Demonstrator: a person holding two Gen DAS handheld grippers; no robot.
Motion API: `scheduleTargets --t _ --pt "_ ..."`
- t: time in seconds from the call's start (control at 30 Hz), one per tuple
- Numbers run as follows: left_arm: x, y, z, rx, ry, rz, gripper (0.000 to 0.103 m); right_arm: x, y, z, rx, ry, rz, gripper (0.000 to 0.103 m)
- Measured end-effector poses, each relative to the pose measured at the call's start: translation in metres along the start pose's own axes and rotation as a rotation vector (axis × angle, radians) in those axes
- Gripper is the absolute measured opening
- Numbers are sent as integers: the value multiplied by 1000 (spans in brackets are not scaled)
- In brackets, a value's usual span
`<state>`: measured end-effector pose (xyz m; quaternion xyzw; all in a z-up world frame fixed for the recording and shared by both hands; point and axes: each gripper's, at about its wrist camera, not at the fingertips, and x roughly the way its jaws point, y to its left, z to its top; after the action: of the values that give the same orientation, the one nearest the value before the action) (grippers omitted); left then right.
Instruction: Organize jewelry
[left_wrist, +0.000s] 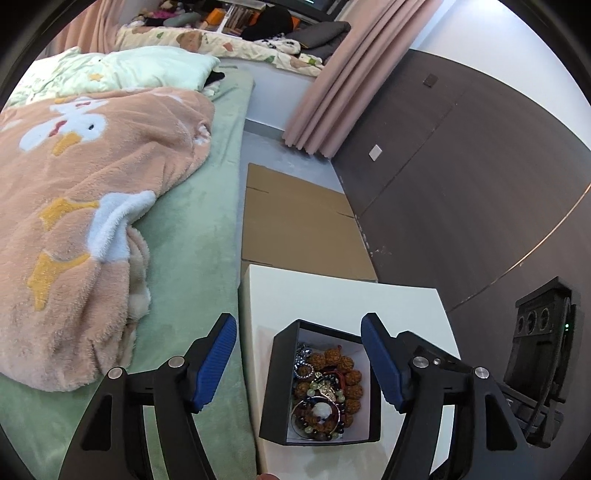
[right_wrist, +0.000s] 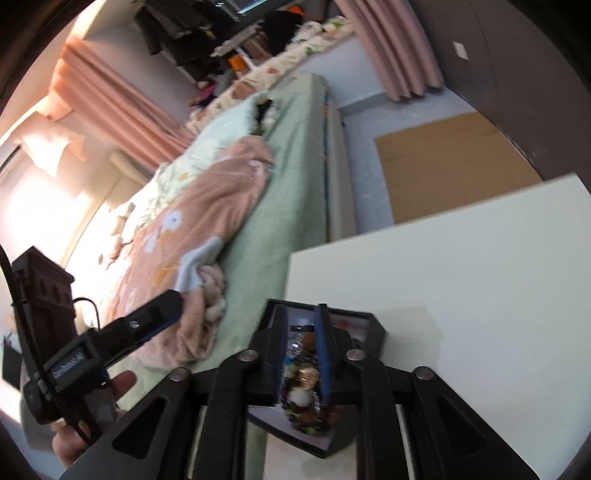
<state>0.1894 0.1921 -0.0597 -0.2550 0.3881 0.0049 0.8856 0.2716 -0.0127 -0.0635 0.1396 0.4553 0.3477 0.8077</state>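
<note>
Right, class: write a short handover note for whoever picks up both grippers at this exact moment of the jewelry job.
Left gripper: open, empty, aimed at the black box.
Right gripper: open above the same box, nothing visibly pinched.
Beaded bracelets lie heaped inside the box on the white table.
Done: jewelry is in the box.
To do: the heap is unsorted; no lid in view.

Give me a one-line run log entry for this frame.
stage: jewelry in box | left gripper: open, empty, over box | right gripper: open, empty, above beads | box on white table
</note>
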Motion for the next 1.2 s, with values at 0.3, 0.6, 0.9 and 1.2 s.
scheduleTargets --t 0.3,0.6,0.9,1.2 --pt "-12 -12 0 13 -18 -6 71 -35 -21 -1 67 -53 -40 73" --pt "-31 -45 -8 57 -53 -22 81 -79 -40 -5 103 -72 -101 73" --pt "-47 -70 -32 86 -65 -4 92 -122 -49 -10 105 -48 -154 73" --pt "-80 -109 -61 211 -107 61 95 -167 -44 -35 46 -81 -235 94"
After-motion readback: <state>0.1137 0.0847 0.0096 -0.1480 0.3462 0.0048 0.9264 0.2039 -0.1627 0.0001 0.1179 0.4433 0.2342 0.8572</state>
